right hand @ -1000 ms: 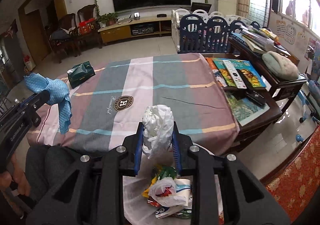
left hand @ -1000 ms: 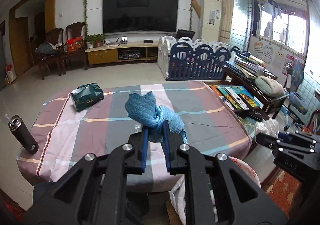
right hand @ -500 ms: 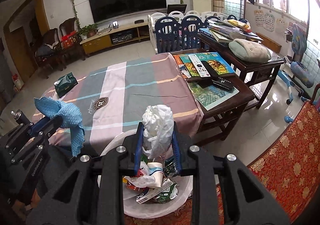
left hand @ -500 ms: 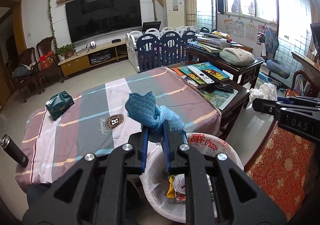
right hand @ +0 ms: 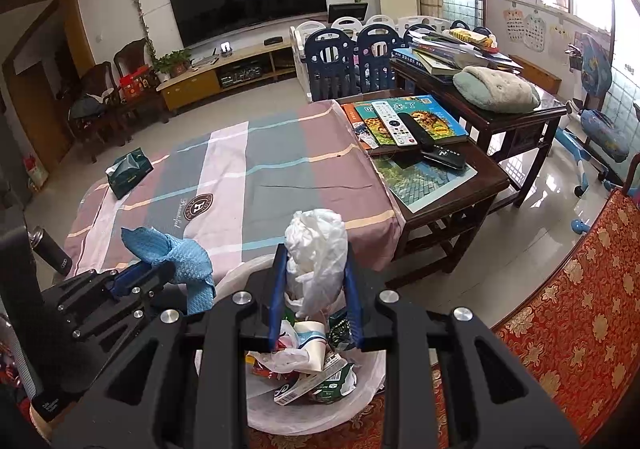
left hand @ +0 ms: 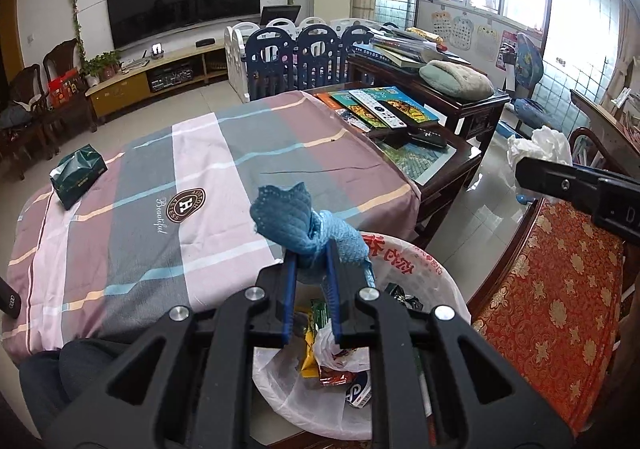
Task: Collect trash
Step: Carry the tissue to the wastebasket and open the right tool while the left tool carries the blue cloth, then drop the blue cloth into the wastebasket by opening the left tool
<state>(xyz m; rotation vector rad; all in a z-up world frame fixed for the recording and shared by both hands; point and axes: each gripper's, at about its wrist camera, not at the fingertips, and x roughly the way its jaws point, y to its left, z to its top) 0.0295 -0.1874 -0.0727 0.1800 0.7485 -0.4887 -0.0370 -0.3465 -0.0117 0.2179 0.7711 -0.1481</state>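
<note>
Your right tongs (right hand: 316, 269) pinch crumpled white plastic (right hand: 318, 245) directly above the lined bin (right hand: 360, 405) — poised to drop — while your left tongs (left hand: 310, 269) clamp a blue cloth (left hand: 296, 221) beside it.

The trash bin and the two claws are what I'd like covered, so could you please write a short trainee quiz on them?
1. True or false: the left claw grips a blue cloth.
2. What does the right claw hold? A) green tissue pack B) white crumpled plastic bag C) remote control
3. Fill in: the trash bin under the right claw already contains ____.

Key: 1 true; 2 B, the white crumpled plastic bag; 3 wrappers and other trash.
</note>
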